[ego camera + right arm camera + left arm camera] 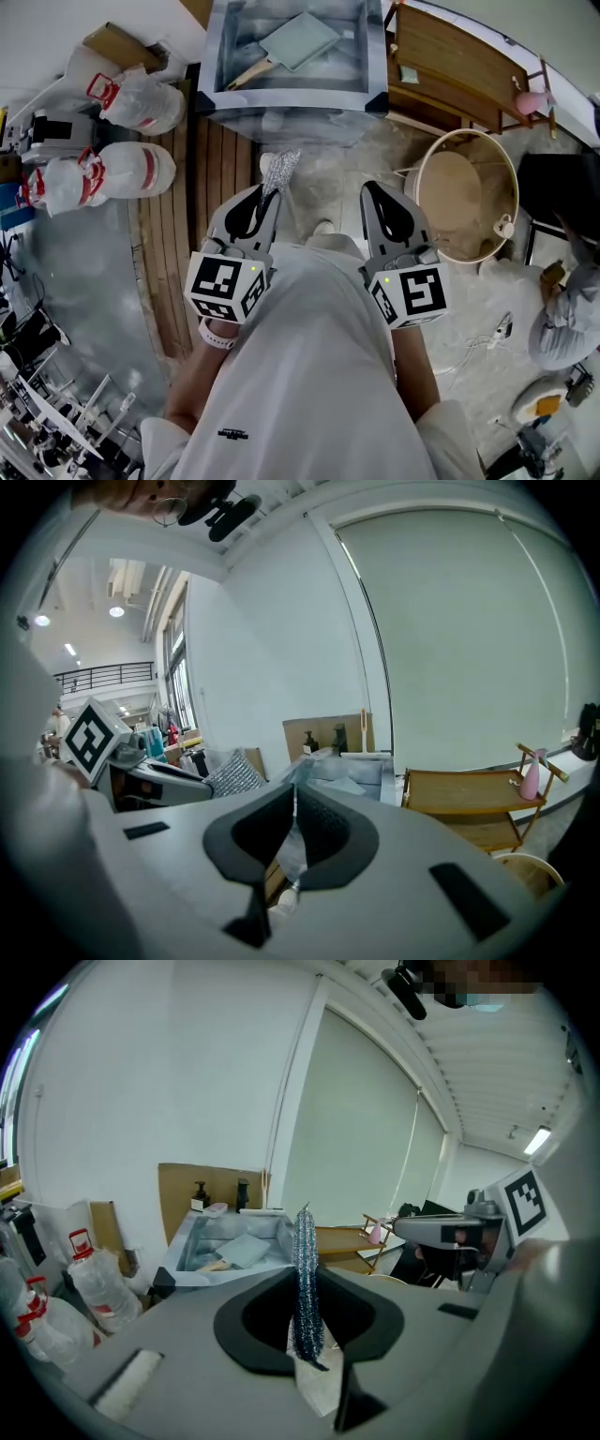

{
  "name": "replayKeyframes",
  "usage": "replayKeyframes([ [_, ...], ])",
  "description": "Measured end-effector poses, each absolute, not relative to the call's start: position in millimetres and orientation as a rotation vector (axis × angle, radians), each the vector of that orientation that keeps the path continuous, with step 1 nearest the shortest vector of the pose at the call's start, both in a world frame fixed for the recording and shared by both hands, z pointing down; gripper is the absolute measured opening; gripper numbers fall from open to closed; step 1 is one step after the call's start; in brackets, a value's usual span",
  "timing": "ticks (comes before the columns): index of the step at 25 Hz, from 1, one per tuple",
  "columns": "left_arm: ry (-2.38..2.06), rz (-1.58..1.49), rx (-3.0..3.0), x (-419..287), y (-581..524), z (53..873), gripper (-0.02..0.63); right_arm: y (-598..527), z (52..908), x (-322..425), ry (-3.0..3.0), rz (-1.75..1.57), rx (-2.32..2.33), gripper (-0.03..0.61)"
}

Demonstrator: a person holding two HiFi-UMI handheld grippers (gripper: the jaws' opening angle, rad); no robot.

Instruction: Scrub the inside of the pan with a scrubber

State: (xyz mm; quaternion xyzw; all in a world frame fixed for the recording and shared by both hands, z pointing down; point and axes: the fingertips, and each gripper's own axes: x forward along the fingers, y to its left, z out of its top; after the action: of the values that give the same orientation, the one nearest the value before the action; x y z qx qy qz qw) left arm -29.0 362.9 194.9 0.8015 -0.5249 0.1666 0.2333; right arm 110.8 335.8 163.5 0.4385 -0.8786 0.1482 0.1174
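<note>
Floorboards and pale stone lead up to the sink (214, 58), and the pan (298, 39) lies inside it with its wooden handle angled toward the sink's front left corner. Both grippers are held by the person's body, well short of the sink. The left gripper (267, 195) is clamped on the silvery scrubber (279, 172), which sticks out toward the sink. The right gripper (375, 189) is closed on nothing. A cart (450, 56) stands right of the sink.

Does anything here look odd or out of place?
Nothing spilled or broken. The square grey pan with a wooden handle lies diagonally in the steel sink, and the left tool squeezes the silvery mesh scrubber flat.
</note>
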Motion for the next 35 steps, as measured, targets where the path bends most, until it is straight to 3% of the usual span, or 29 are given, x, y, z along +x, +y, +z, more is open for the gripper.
replayKeyframes([
  [19,-1.189,0.451,2.321,-155.3,128.8,189.8,0.066,128.6,158.9,-35.9,-2.41,0.492,1.402,0.009],
  [25,-1.151,0.468,2.319,-173.3,92.0,199.1,0.066,94.0,168.5,-46.4,-2.354,0.502,1.432,0.009],
  [35,-1.167,0.541,2.271,-143.9,67.6,209.8,0.066,56.1,179.7,-15.0,-2.374,0.548,1.404,0.009],
])
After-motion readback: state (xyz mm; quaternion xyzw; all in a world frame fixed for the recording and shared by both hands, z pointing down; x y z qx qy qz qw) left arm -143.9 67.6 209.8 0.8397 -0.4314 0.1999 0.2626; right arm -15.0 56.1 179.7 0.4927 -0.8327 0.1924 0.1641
